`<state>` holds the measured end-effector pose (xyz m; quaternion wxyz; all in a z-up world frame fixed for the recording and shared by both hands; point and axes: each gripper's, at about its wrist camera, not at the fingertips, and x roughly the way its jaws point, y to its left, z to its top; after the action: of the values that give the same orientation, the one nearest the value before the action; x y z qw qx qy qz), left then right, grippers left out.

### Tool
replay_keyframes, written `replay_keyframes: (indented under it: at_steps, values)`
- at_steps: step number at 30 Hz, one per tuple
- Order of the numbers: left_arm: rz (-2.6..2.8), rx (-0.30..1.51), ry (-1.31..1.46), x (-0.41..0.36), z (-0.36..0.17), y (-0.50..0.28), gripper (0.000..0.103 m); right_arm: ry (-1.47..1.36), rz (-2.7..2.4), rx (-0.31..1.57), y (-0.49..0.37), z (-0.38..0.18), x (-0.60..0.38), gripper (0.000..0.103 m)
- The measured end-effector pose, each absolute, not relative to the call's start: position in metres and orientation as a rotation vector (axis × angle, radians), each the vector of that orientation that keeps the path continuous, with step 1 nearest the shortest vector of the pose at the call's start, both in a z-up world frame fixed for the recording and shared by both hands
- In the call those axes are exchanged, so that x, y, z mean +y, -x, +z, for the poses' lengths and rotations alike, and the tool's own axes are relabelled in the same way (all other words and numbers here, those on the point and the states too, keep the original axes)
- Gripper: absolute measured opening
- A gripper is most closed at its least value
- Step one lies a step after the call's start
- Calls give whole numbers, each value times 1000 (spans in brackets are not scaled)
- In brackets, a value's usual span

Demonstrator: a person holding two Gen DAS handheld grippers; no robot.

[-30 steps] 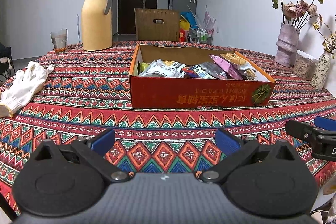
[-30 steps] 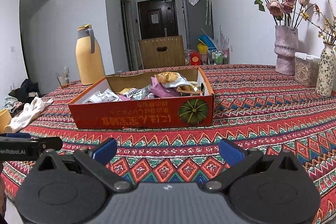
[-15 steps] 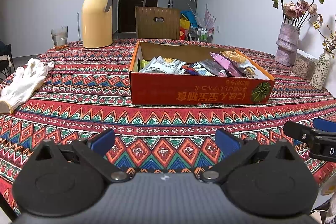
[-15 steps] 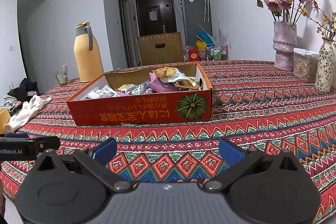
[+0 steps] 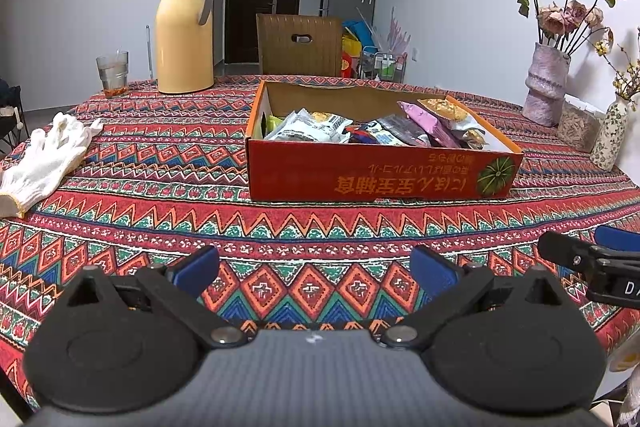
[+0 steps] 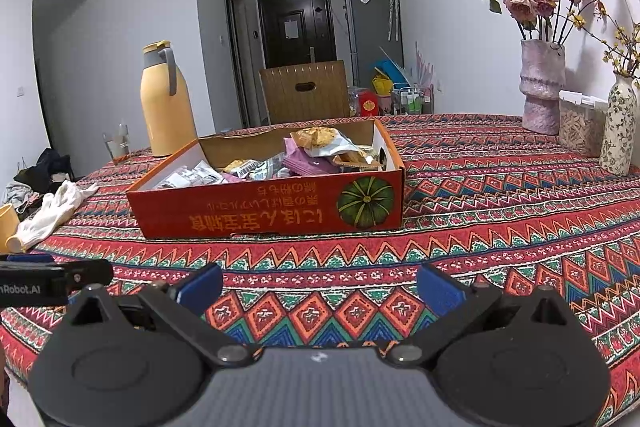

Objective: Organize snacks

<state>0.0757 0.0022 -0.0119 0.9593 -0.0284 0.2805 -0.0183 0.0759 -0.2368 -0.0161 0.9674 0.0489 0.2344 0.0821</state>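
A shallow red cardboard box (image 5: 376, 177) (image 6: 276, 211) stands mid-table on the patterned cloth, with several snack packets (image 5: 308, 129) (image 6: 320, 147) heaped inside. My left gripper (image 5: 314, 271) hovers open over the near table edge, well short of the box, nothing between its blue pads. My right gripper (image 6: 320, 285) is also open and empty, level with the left one and to its right. Each view catches the other gripper's finger at its side edge.
A yellow thermos jug (image 5: 184, 31) and a glass (image 5: 113, 73) stand at the back left. White gloves (image 5: 44, 159) lie at the left edge. Two flower vases (image 6: 542, 87) (image 6: 618, 127) and a clear container (image 6: 576, 127) line the right side. A wooden chair (image 5: 300, 45) stands behind the table.
Both views have drifted slightly, with the box sitting a little lower and nearer in frame. Both grippers stay open; nothing on the table has moved.
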Motion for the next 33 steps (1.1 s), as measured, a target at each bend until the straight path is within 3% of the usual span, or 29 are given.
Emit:
replay_keyframes:
  at_steps: [33]
  values:
    - [-41, 566, 55, 0, -11, -76, 103, -99, 166, 476, -76, -16, -237, 103]
